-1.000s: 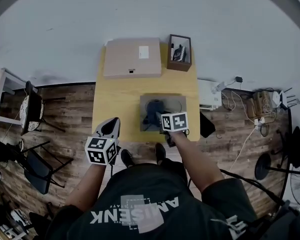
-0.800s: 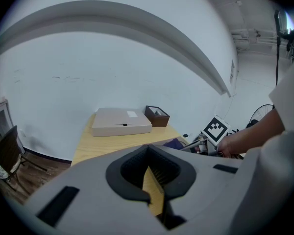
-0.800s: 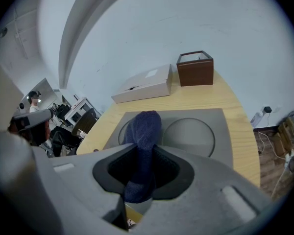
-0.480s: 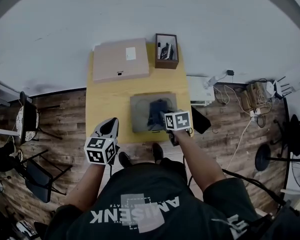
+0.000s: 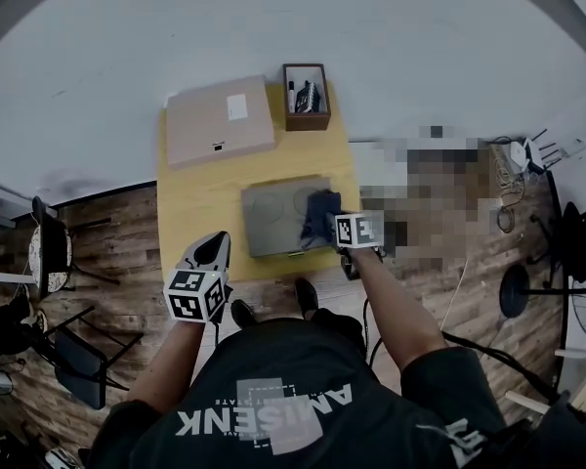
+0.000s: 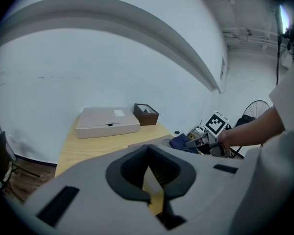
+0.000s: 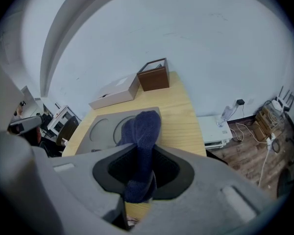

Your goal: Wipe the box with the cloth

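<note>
Dark blue cloth (image 5: pixel 320 213) sliding rightward across flat grey box (image 5: pixel 273 218)

Yellow wooden table (image 5: pixel 195 203) is carrying the box near its front edge. At the box's right side, the right gripper (image 5: pixel 334 225) is clamping the cloth. By the table's front-left edge, the left gripper (image 5: pixel 215 247) is hovering, jaws together, empty.

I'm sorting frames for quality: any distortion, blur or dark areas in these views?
Head view: heavy fisheye bending the wall, with a pixelated patch right of the table. Left gripper view: black corners, a bright light top right. Right gripper view: black corners, yet the cloth between the jaws is sharp.
</note>
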`<move>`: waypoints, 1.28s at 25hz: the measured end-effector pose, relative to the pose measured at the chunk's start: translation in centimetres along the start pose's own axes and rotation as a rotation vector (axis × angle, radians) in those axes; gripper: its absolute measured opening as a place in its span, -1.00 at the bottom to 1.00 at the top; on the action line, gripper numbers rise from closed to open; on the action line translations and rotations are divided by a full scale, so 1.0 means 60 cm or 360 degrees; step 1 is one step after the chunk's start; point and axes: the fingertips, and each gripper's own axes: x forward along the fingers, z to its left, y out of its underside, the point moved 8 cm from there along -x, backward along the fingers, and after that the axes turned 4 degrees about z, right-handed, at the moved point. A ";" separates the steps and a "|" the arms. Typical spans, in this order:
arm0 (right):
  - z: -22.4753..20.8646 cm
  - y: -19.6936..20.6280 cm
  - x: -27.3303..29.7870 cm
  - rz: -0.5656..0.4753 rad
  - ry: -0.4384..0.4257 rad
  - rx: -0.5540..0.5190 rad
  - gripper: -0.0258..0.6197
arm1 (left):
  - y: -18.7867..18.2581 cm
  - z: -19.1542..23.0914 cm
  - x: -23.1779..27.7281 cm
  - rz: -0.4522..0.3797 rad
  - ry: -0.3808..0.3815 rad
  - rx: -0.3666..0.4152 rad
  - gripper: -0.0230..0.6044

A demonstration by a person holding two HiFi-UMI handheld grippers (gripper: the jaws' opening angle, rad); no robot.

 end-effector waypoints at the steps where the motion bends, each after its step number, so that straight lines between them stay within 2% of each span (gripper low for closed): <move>1: -0.006 0.001 -0.003 -0.0007 0.0011 0.0018 -0.66 | 0.000 0.000 0.000 0.0000 0.0007 -0.0005 -0.92; 6: -0.032 0.009 -0.014 -0.0013 0.0108 0.0077 -0.67 | -0.006 -0.004 0.003 -0.0006 0.0065 -0.0031 -0.92; 9: -0.053 0.021 -0.022 -0.0012 0.0185 0.0112 -0.67 | -0.011 -0.008 0.003 -0.0019 0.0079 0.0008 -0.92; 15: -0.040 0.016 -0.064 -0.0153 0.0140 0.0182 -0.67 | -0.009 0.010 -0.006 -0.0031 0.0092 0.0007 -0.92; 21: 0.061 0.001 -0.085 -0.0223 -0.0006 0.0075 -0.67 | -0.007 0.024 -0.026 -0.0054 0.0158 0.0068 -0.92; 25: 0.160 -0.005 -0.070 -0.0242 -0.0152 -0.0031 -0.67 | 0.001 0.049 -0.040 -0.0065 0.0158 0.0042 -0.92; 29: 0.250 0.001 -0.043 -0.0205 -0.0263 -0.0109 -0.67 | 0.010 0.077 -0.055 -0.0088 0.0169 0.0030 -0.92; 32: 0.298 0.019 -0.015 -0.0136 -0.0295 -0.0145 -0.67 | 0.026 0.095 -0.069 -0.0095 0.0153 0.0040 -0.92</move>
